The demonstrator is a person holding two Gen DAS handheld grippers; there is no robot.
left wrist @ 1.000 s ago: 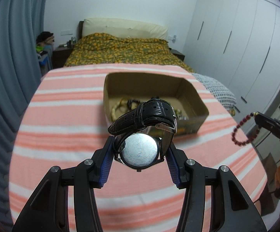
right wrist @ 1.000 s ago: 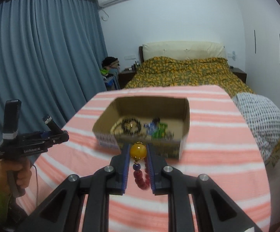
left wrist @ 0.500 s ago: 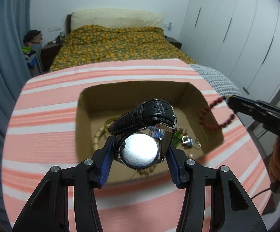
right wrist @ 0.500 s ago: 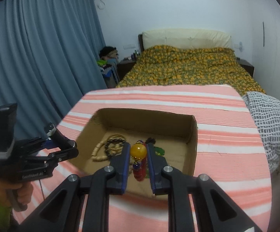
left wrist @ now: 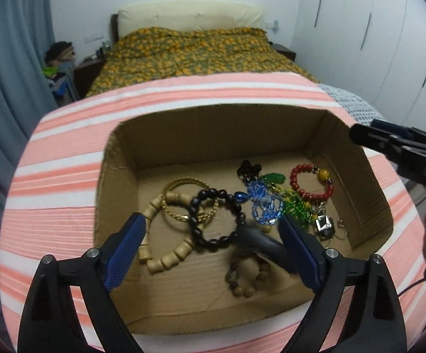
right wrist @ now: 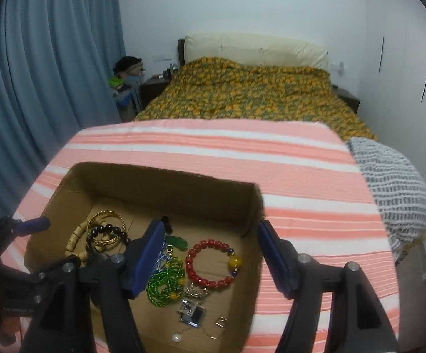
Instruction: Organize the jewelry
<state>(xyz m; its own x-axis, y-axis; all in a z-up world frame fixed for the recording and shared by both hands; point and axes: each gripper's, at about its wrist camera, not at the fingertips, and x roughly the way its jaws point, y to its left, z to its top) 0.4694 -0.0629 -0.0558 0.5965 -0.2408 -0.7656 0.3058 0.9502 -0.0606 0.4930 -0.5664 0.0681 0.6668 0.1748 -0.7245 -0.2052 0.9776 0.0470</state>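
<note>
An open cardboard box [left wrist: 115, 176] [right wrist: 66, 185] stands on the striped cloth. My left gripper [left wrist: 213, 250] is open just above the box floor; the black-strap watch [left wrist: 257, 242], blurred, lies between its fingers on the floor. My right gripper [right wrist: 210, 256] is open over the box's right part, and it also shows at the right edge of the left wrist view [left wrist: 395, 147]. The red bead bracelet with a yellow bead [right wrist: 213, 261] [left wrist: 311, 182] lies on the box floor. Other jewelry lies there: a gold bangle [left wrist: 188, 203], a black bead bracelet [left wrist: 215, 214], wooden beads [left wrist: 165, 253], blue beads [left wrist: 264, 206], green beads [right wrist: 165, 282].
The box sits on a table with a pink and white striped cloth [right wrist: 301, 161]. A bed with an orange-patterned cover [right wrist: 257, 94] lies beyond. Blue curtains [right wrist: 36, 73] hang at the left, white wardrobes [left wrist: 374, 44] stand at the right. A checked cloth [right wrist: 395, 188] lies right of the table.
Both grippers moved down into the box and opened. The watch left the left gripper and the red bracelet left the right gripper; both now lie on the box floor.
</note>
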